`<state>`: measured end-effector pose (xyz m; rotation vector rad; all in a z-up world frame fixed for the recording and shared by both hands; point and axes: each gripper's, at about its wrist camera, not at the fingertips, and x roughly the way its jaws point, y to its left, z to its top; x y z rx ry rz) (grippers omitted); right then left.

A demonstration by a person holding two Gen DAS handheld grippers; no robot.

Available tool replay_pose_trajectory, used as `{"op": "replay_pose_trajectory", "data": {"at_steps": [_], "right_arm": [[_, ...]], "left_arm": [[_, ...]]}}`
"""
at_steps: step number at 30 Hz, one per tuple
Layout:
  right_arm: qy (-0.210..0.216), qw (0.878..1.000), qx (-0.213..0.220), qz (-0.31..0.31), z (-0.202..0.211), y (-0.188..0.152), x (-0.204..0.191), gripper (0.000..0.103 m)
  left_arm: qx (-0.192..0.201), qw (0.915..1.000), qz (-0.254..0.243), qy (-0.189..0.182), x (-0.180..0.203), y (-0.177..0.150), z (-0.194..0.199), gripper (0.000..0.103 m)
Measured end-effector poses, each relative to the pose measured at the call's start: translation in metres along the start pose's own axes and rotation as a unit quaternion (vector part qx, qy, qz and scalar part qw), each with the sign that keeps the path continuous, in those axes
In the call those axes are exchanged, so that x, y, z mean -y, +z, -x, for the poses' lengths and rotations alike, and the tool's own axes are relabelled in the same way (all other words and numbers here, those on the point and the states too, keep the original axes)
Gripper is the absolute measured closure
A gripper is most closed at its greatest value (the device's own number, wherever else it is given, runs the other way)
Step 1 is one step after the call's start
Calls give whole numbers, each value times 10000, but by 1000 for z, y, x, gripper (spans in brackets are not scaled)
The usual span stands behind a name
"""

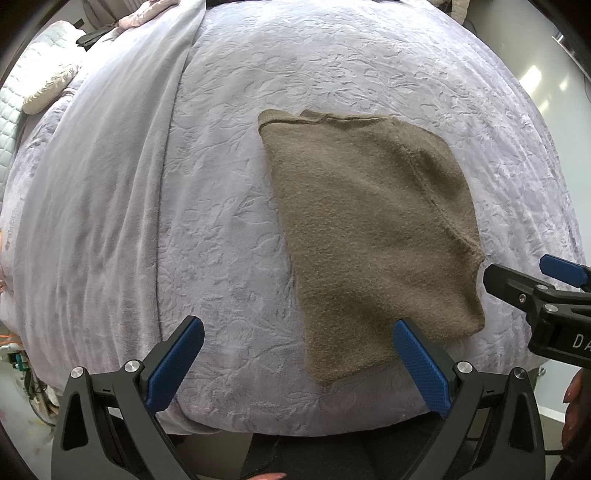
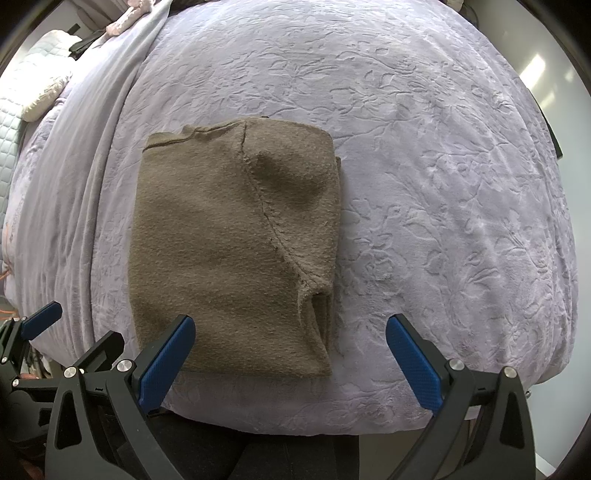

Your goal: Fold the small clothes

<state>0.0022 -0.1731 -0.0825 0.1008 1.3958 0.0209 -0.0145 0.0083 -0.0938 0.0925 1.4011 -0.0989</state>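
A brown knitted garment [image 1: 369, 229] lies folded flat on a lilac embossed bedspread [image 1: 229, 206]. My left gripper [image 1: 299, 328] hovers open over the garment's near left edge, nothing between its blue pads; the right pad [image 1: 421, 365] overlaps the cloth in view. The right gripper [image 1: 532, 284] enters that view from the right, beside the garment's near right corner. In the right wrist view the same garment [image 2: 229, 236] shows a sleeve seam running down its right half. My right gripper [image 2: 291, 336] stands open above its near right corner, empty. The left gripper [image 2: 40, 325] shows at the lower left.
A plain lilac blanket [image 1: 110, 184] lies in folds along the bed's left side. A quilted pillow [image 1: 33, 88] and a pink cloth [image 1: 147, 11] sit at the far left. The bed's near edge [image 2: 295, 417] runs just below the garment. A person's fingers [image 1: 574, 406] show at the right.
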Motion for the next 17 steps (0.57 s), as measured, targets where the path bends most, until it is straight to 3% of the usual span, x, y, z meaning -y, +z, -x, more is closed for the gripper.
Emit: {"op": "replay_pose_trajectory", "data": {"at_steps": [17], "right_arm": [[-5, 10000, -20, 15, -1, 1, -1, 0]], "left_arm": [[89, 9999, -19, 97, 0, -1, 0, 0]]}}
